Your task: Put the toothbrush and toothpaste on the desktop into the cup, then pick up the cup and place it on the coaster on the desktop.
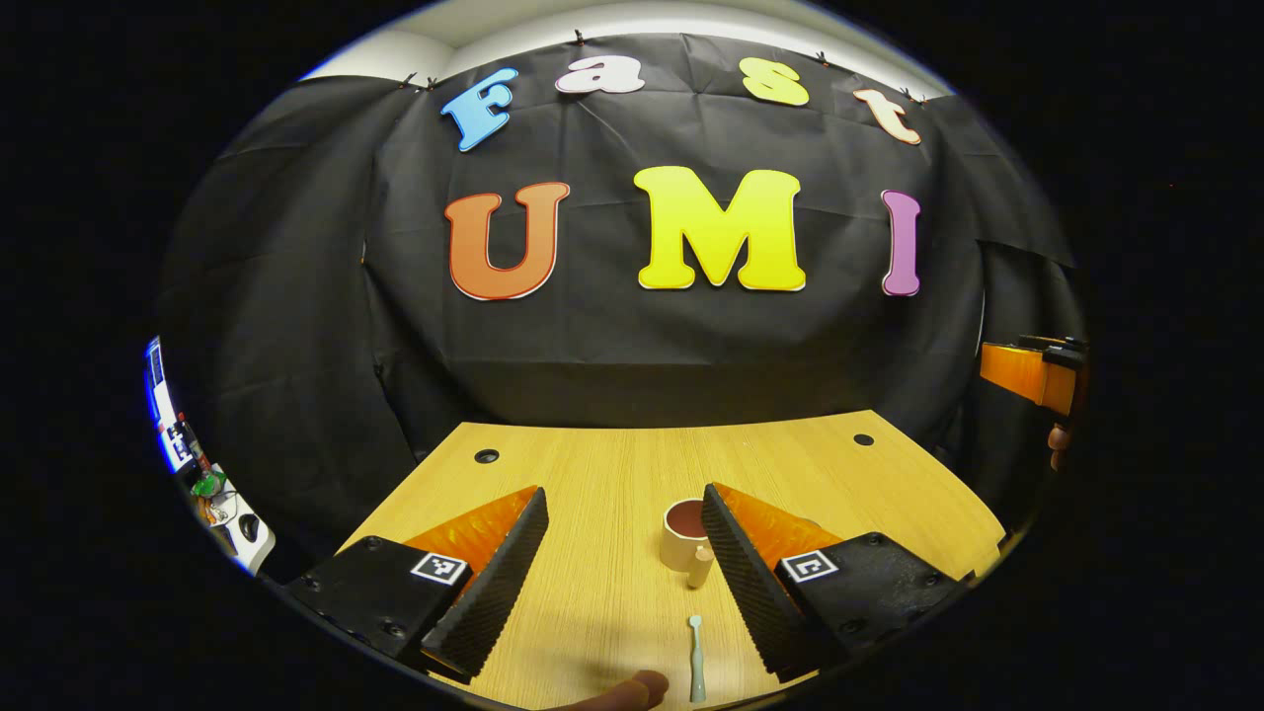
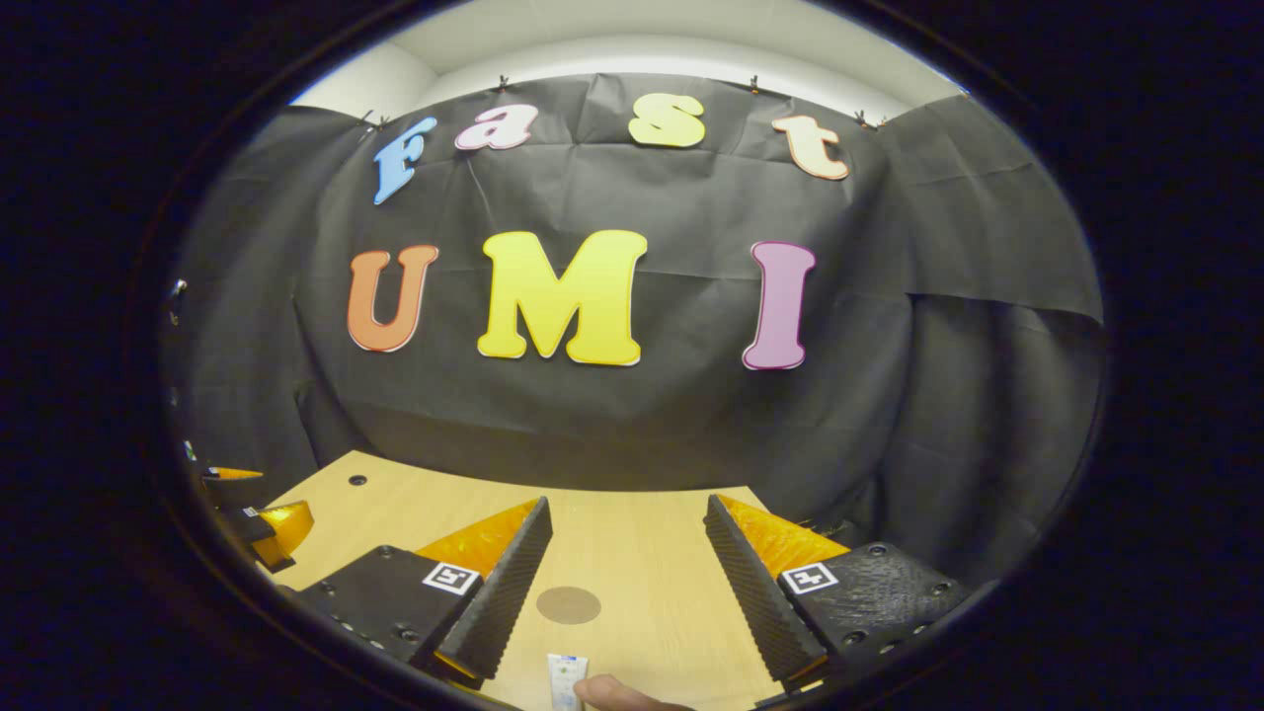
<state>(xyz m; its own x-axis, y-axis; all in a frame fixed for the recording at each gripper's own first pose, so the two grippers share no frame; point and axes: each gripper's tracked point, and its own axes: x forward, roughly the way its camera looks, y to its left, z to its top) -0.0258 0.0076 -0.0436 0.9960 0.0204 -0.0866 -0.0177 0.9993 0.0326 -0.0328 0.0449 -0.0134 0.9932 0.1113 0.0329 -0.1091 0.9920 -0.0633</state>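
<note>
Toothbrush (image 1: 696, 660) before cup (image 1: 683, 534) on desktop (image 1: 612, 474).

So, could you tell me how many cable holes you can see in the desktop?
2 in the left gripper view: one hole near the far-left corner, another hole near the far-right. More may be hidden behind the grippers.

Evenly lit from overhead, bright on the wooden desktop (image 1: 612, 474), dim on the black cloth wall (image 1: 691, 336). Soft shadow near bottom centre of the left gripper view; no harsh glare. Strong fisheye bending at edges, mostly sharp, slight softness at the rim.
</note>
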